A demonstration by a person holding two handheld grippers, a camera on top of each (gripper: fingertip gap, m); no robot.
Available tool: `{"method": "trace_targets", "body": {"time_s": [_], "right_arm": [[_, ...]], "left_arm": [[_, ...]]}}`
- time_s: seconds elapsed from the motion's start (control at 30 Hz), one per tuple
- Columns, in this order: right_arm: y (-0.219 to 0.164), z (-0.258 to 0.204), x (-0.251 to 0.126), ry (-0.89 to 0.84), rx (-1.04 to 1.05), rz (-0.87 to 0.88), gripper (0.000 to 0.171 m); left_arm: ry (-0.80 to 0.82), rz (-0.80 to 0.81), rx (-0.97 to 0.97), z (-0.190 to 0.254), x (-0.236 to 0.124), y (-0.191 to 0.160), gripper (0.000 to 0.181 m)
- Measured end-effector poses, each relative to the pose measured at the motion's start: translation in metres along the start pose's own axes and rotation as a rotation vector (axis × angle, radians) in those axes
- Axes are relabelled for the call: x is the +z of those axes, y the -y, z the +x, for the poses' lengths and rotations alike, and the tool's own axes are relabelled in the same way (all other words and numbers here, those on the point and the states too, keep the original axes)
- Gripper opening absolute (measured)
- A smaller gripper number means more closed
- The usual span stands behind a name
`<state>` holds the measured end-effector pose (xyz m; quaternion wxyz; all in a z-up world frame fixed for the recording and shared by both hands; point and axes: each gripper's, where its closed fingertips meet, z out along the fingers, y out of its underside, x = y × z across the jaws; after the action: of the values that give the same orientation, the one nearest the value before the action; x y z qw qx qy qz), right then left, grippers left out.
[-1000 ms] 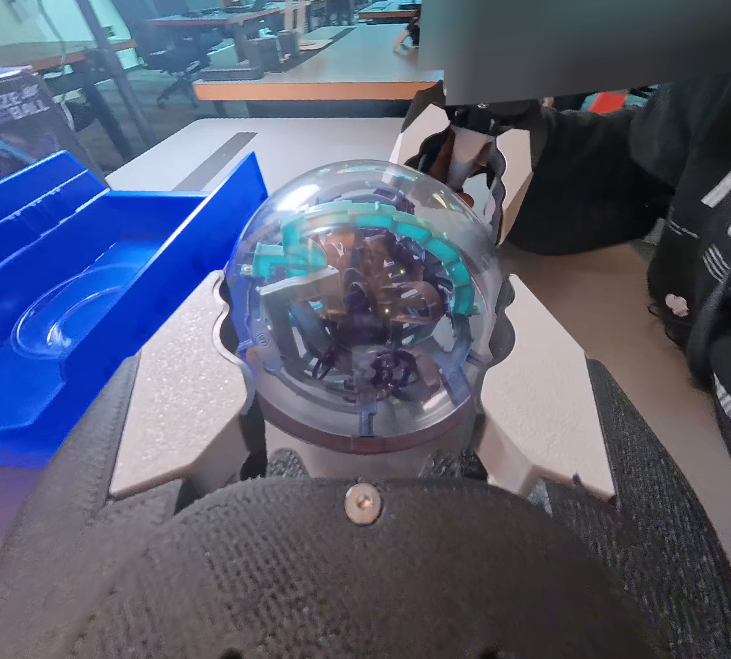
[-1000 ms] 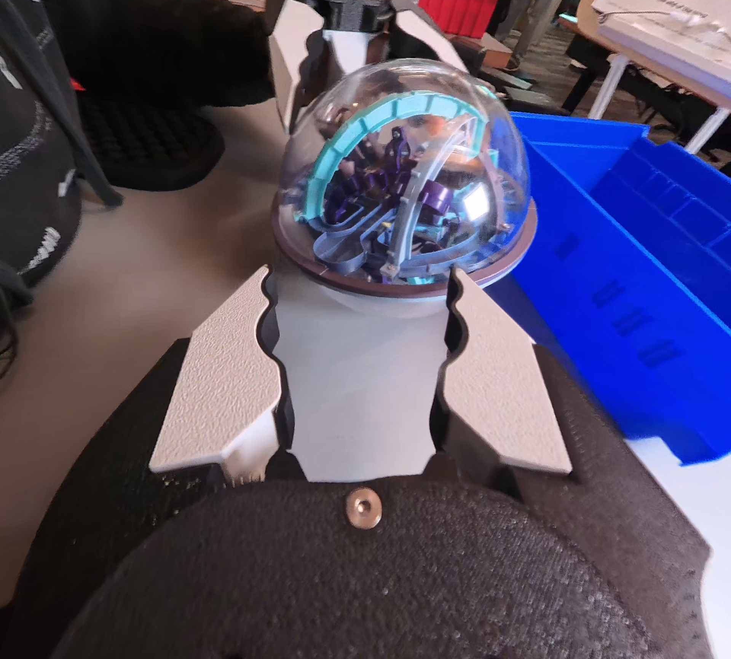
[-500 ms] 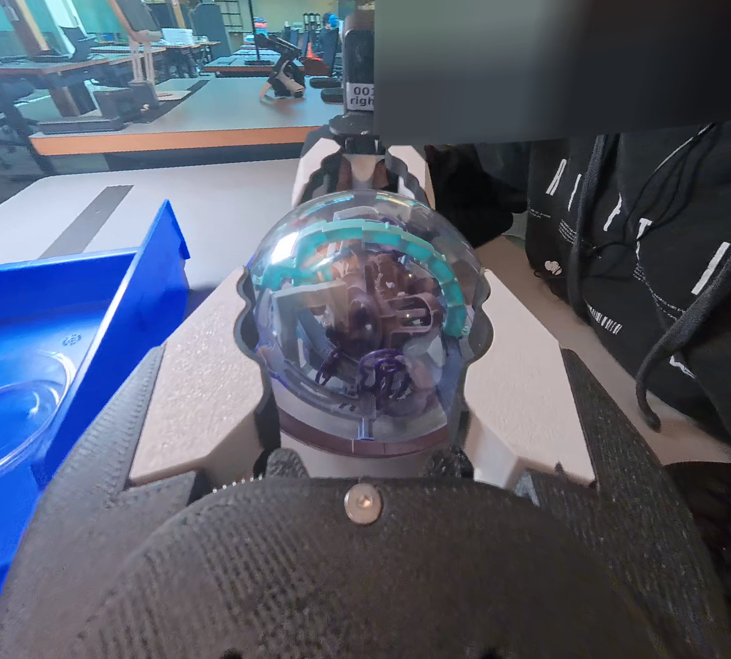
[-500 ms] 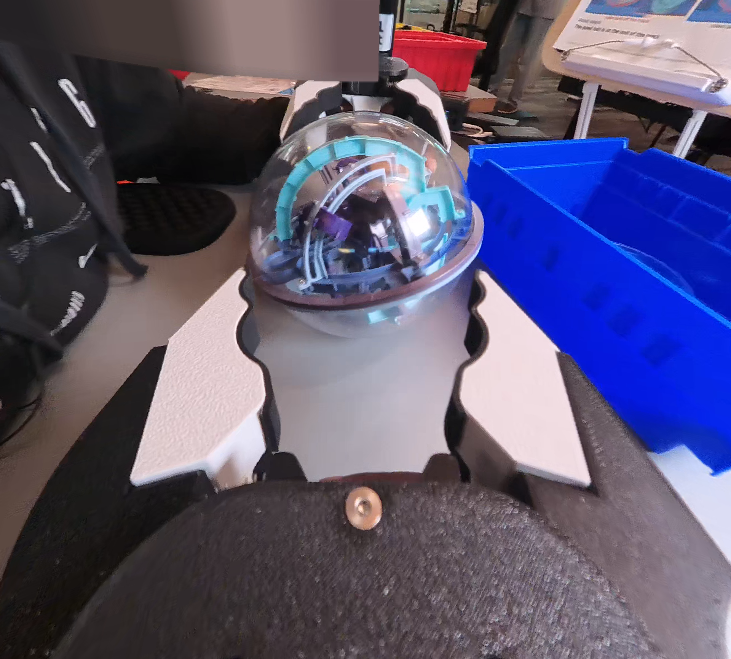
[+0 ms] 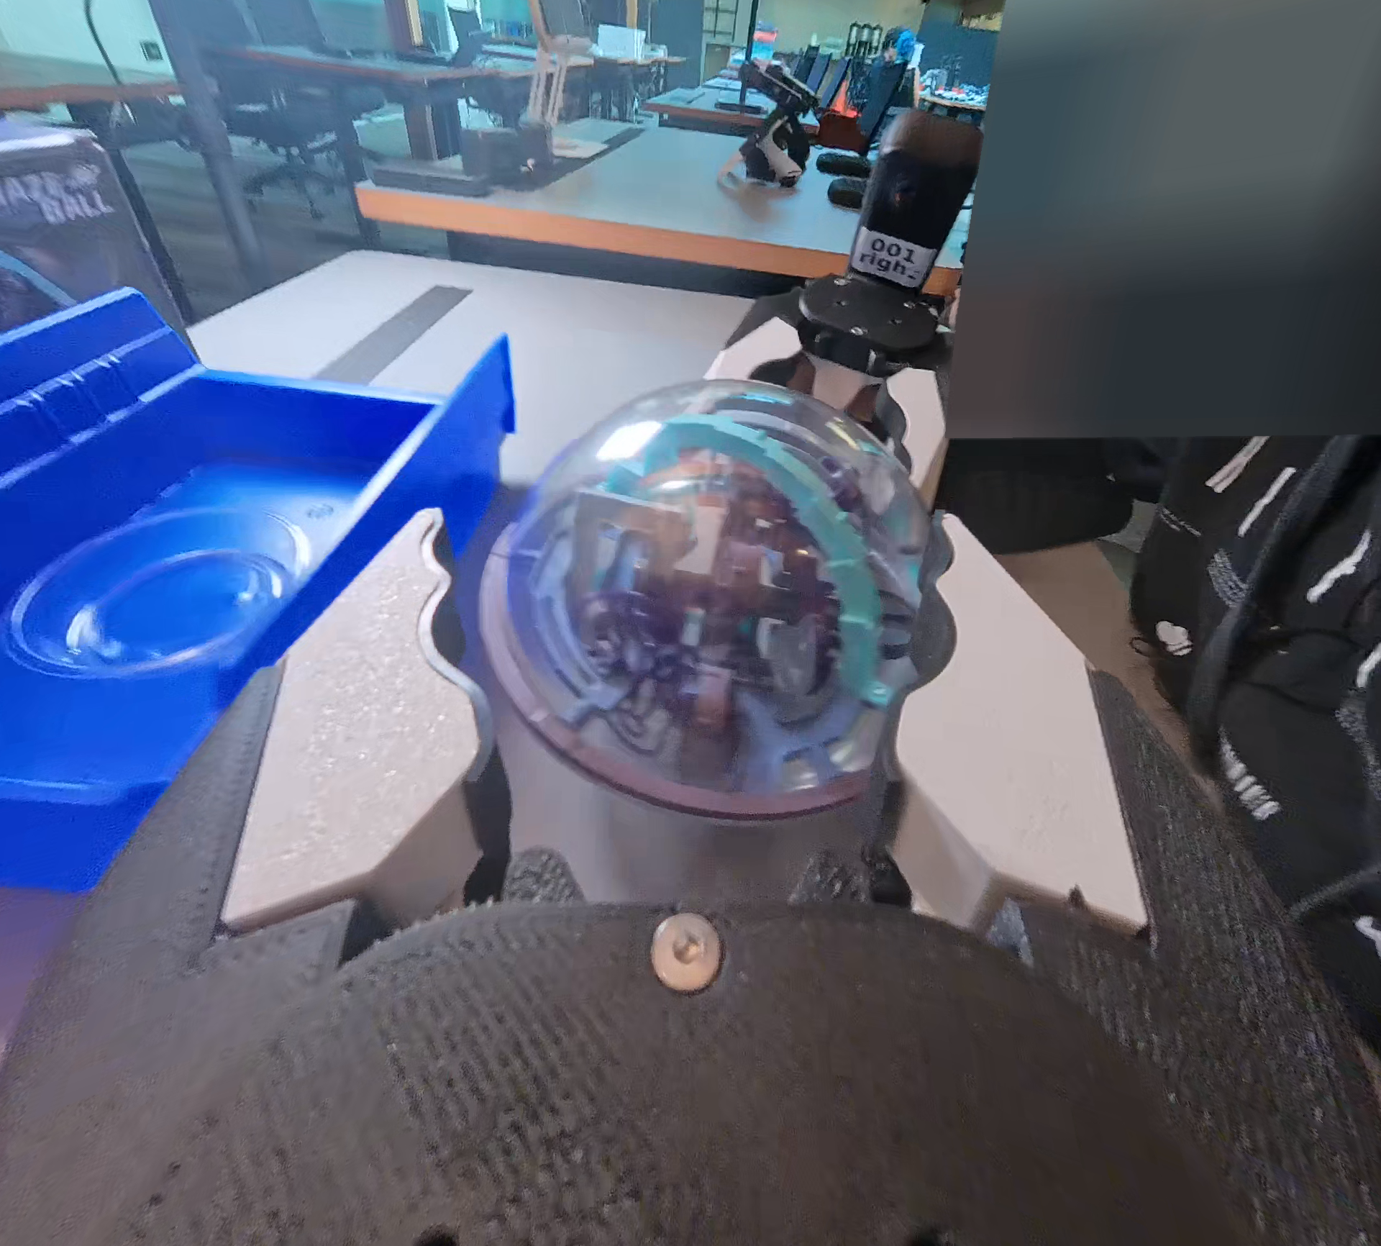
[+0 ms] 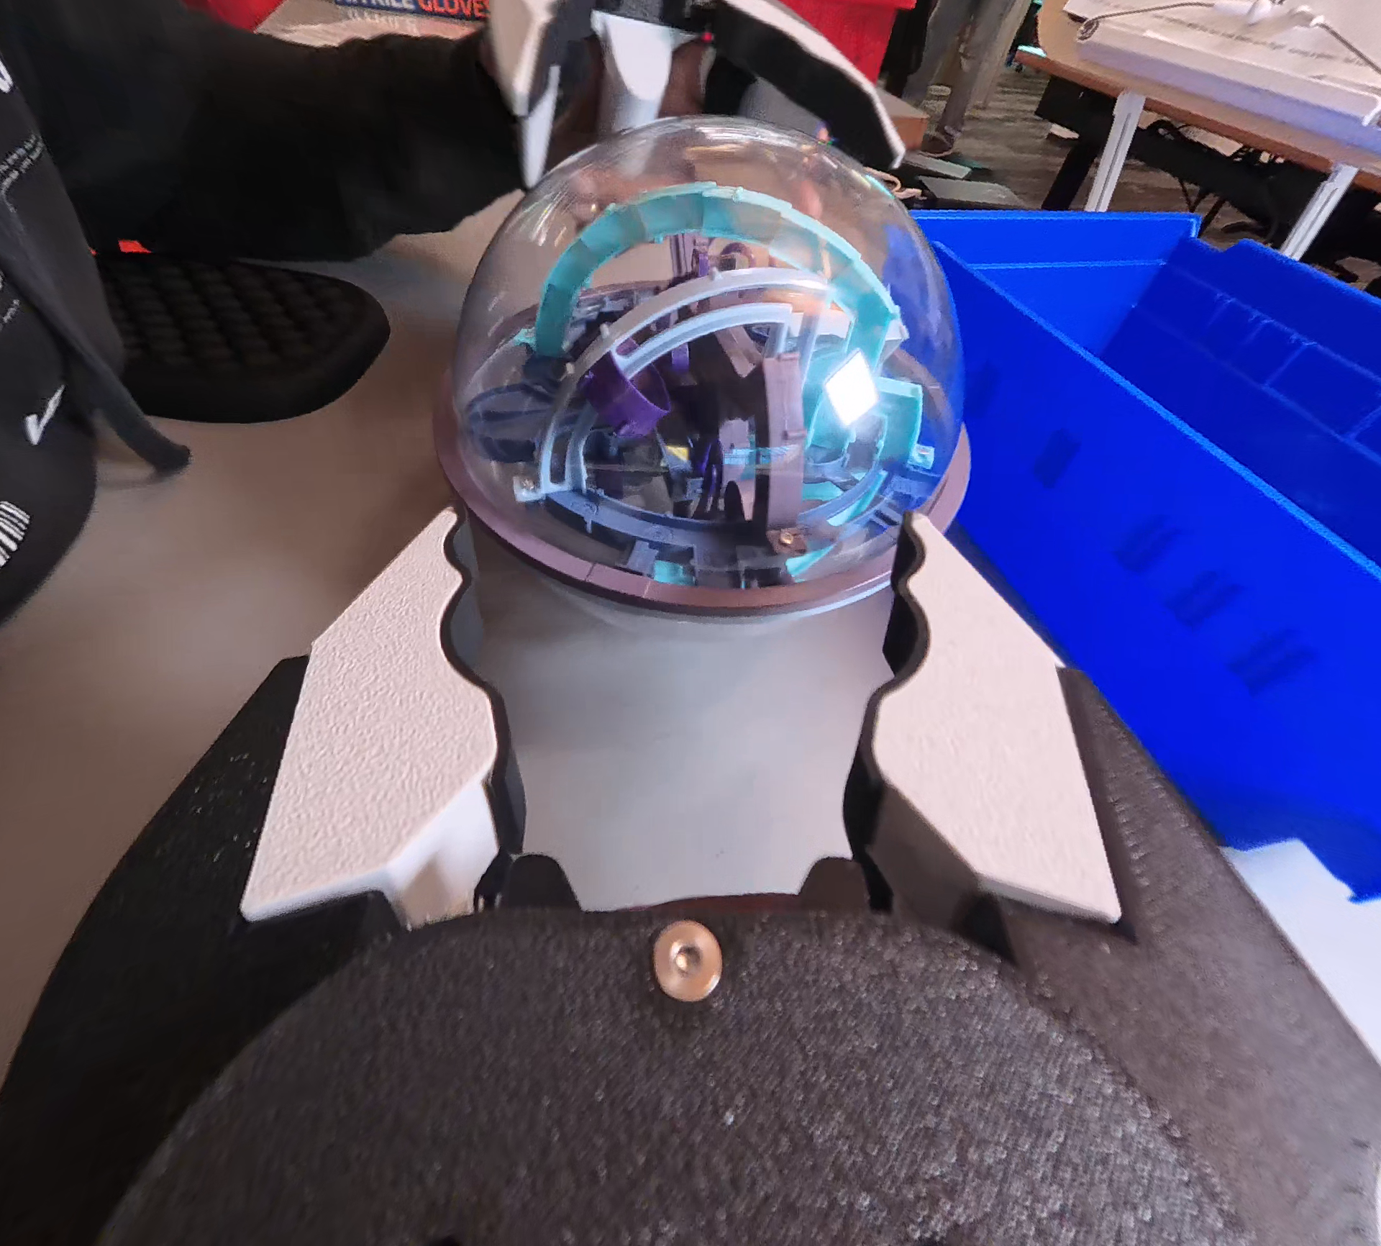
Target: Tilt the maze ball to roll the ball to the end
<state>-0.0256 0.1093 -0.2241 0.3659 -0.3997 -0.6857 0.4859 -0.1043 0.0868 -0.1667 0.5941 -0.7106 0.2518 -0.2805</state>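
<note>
The maze ball [image 5: 710,590] is a clear sphere with teal, grey and purple tracks inside and a dark rim band. It is held up off the pale table [image 5: 598,328] between both grippers, which face each other. My left gripper [image 5: 687,522] is shut on it, with the white fingers [image 5: 359,724] at either side of the sphere. My right gripper [image 6: 680,522] is shut on the maze ball [image 6: 702,373] at its rim and lower half. The right gripper also shows behind the ball in the left wrist view [image 5: 859,343]. The small rolling ball inside cannot be picked out for sure.
A blue bin [image 5: 224,433] with a clear plastic dish [image 5: 149,597] in it stands close beside the ball; it also shows in the right wrist view [image 6: 1158,463]. A person in dark clothes [image 5: 1270,612] is on the other side. A black mat [image 6: 239,336] lies on the table.
Both grippers have turned with the ball held between them. The ball's rim now tilts differently, its tracks have rotated, and the blue bin has come back into the left wrist view.
</note>
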Motion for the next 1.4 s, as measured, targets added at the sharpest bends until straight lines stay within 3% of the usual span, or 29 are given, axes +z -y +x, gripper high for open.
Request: {"method": "trace_targets", "body": {"time_s": [0.23, 0.37, 0.47, 0.57, 0.7, 0.83, 0.93, 1.13, 1.4], "right_arm": [[0.002, -0.011, -0.011, 0.023, -0.038, -0.027, 0.086], [0.008, -0.022, -0.026, 0.106, 0.016, -0.012, 0.073], [0.016, -0.008, -0.035, 0.093, 0.105, 0.068, 0.072], [0.004, 0.03, -0.033, 0.001, 0.272, 0.08, 0.073], [-0.016, 0.033, -0.026, 0.129, 0.546, 0.057, 0.064], [-0.021, 0.025, -0.018, 0.213, 0.677, 0.056, 0.046], [-0.019, 0.023, -0.013, 0.235, 0.717, 0.058, 0.038], [-0.017, 0.018, -0.011, 0.255, 0.748, 0.078, 0.016], [-0.008, 0.03, -0.02, 0.205, 0.839, 0.152, 0.005]], "left_arm": [[0.045, -0.111, 0.037, 0.016, 0.006, -0.034, 0.13], [0.042, -0.045, 0.038, 0.013, -0.012, -0.024, 0.119], [0.088, 0.004, -0.075, 0.002, -0.026, -0.028, 0.115], [0.049, 0.011, -0.349, -0.003, -0.03, -0.048, 0.108], [-0.037, 0.094, -0.589, -0.002, -0.04, -0.052, 0.075], [-0.088, 0.214, -0.79, -0.012, -0.037, -0.047, 0.048], [-0.011, 0.221, -0.815, -0.028, -0.037, -0.052, 0.033], [0.01, 0.214, -0.852, -0.033, -0.041, -0.062, 0.01], [-0.024, 0.174, -0.808, -0.015, -0.034, -0.068, 0.006]]}}
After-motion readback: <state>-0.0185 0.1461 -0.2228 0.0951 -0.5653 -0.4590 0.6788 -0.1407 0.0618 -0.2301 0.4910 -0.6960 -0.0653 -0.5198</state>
